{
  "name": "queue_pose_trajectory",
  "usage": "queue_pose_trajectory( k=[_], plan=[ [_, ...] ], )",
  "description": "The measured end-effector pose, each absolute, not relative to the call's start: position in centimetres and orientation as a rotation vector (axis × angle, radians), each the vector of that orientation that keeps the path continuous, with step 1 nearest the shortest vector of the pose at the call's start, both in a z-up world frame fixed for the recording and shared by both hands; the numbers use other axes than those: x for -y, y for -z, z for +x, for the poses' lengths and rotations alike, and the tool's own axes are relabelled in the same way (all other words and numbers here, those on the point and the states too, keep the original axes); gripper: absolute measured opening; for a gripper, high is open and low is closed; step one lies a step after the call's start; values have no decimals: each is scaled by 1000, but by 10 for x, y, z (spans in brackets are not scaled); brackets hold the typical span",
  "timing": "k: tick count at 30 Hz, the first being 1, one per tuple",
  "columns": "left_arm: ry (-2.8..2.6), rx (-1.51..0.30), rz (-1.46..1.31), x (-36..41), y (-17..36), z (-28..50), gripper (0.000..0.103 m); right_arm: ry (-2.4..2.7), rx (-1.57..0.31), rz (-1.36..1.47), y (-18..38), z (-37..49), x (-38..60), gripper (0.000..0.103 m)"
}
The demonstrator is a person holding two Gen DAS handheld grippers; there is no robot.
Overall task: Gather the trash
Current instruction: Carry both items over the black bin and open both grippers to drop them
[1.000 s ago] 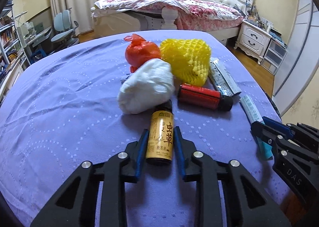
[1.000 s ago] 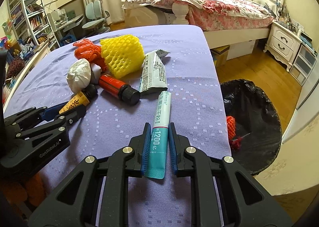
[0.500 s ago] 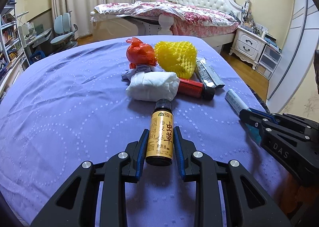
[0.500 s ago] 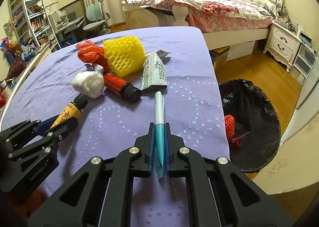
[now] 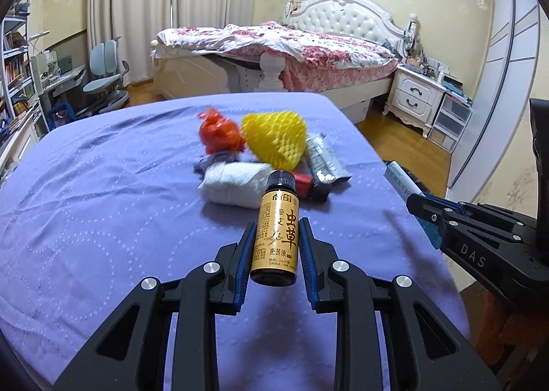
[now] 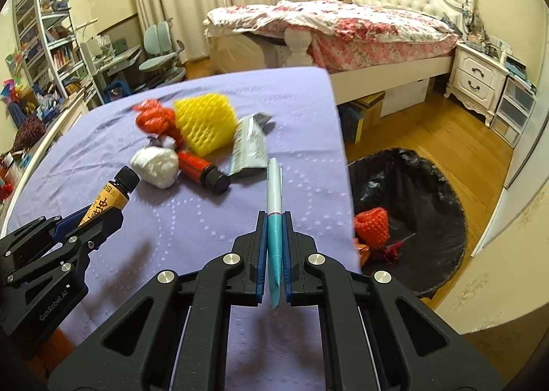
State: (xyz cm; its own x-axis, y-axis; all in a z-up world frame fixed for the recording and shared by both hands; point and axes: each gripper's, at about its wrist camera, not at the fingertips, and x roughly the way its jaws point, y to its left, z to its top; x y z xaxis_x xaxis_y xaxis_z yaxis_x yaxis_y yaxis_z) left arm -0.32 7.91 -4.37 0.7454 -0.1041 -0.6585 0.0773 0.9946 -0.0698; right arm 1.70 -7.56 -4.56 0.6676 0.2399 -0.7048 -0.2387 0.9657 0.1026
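Fingers [image 5: 244, 255] of the left gripper [image 5: 274, 253] pinch a small amber bottle [image 5: 276, 231] by its lower half, cap forward, lifted off the purple tablecloth [image 5: 103, 219]; the right gripper [image 6: 274, 253] is pressed tight on the flat end of a teal-and-white tube [image 6: 273, 205], turned edge-on and pointing away. Both pieces of trash appear to be in hand and off the surface, so the pick-up looks done and the carry to the bin is the step under way.

That bin, a black-lined trash bin [image 6: 429, 185], stands on the wooden floor just past the table's right edge and below it, already holding a red foam net [image 6: 372, 226]. The next move probably calls for swinging each load rightward over that edge and opening the jaws above the liner's mouth. The right gripper sits nearer the bin; the left would have to cross behind or after it, since the two tools are close together and could knock.

Open cloth lies to the left and near side, and the floor beyond the bin looks free. At mid-table the remaining pile waits: a yellow foam net [image 5: 274, 140], an orange plastic bag [image 5: 219, 133], a white paper wad [image 5: 236, 183], a silver wrapper [image 5: 324, 161] and a red bottle with a black cap [image 6: 202, 168]. Most items touch a neighbour, well clear of the table's edges.
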Motion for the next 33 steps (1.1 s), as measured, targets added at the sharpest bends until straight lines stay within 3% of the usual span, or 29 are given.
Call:
queue_pose_trajectory(
  k=[12,33],
  plan=[
    [222,-672,3,-11,30,33,28,-129,-756,73,38,39,148,8],
    [310,-756,111,85,65,98,28,-40,-808,162,72,84,224,8]
  ],
)
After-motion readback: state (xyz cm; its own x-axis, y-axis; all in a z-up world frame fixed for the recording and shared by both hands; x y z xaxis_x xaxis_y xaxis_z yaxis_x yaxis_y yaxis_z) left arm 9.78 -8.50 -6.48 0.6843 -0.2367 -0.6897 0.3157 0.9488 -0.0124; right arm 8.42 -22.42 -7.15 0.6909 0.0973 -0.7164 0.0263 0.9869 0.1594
